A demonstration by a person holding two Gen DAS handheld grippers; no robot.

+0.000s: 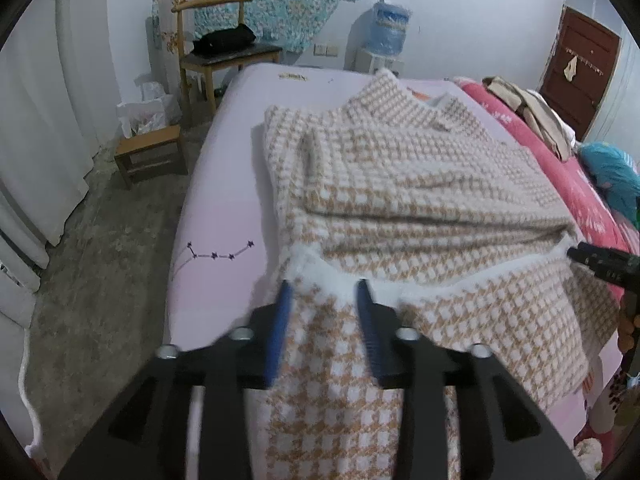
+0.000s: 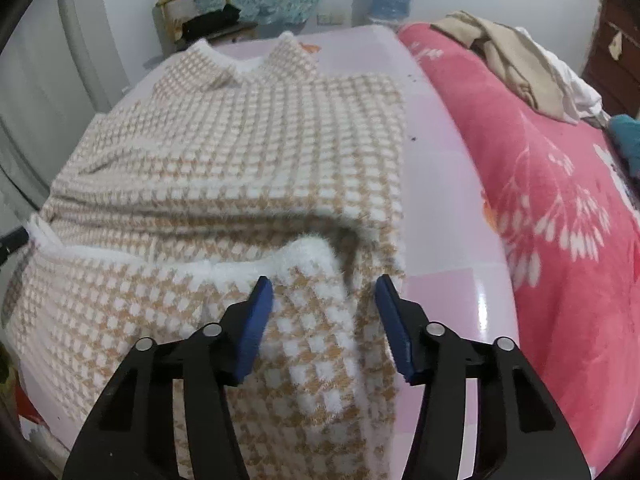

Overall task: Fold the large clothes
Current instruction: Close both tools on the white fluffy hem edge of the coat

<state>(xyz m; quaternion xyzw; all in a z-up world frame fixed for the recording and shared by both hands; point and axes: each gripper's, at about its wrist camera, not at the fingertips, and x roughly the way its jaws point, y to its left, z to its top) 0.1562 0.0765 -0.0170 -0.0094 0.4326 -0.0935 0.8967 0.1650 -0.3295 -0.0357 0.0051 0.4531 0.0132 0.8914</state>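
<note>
A tan-and-white houndstooth fleece top (image 1: 420, 184) (image 2: 240, 152) lies on the pink sheet (image 1: 224, 184) of a bed, collar at the far end. Its near hem is turned up over the body, white lining showing along the edge. My left gripper (image 1: 323, 284) is open at the hem's left corner, with fabric lying loosely between its blue pads (image 1: 282, 312). My right gripper (image 2: 323, 280) is open at the right corner; the fold lies between its pads (image 2: 394, 320), with a gap on the right side. The right gripper's tip (image 1: 592, 258) shows at the left wrist view's edge.
A red floral quilt (image 2: 540, 184) covers the bed's right side, with beige clothes (image 2: 508, 56) and a teal item (image 1: 616, 180) on it. Left of the bed are bare floor, a low stool (image 1: 150, 156), a wooden chair (image 1: 224, 52) and curtains. A water dispenser (image 1: 386, 32) stands at the far wall.
</note>
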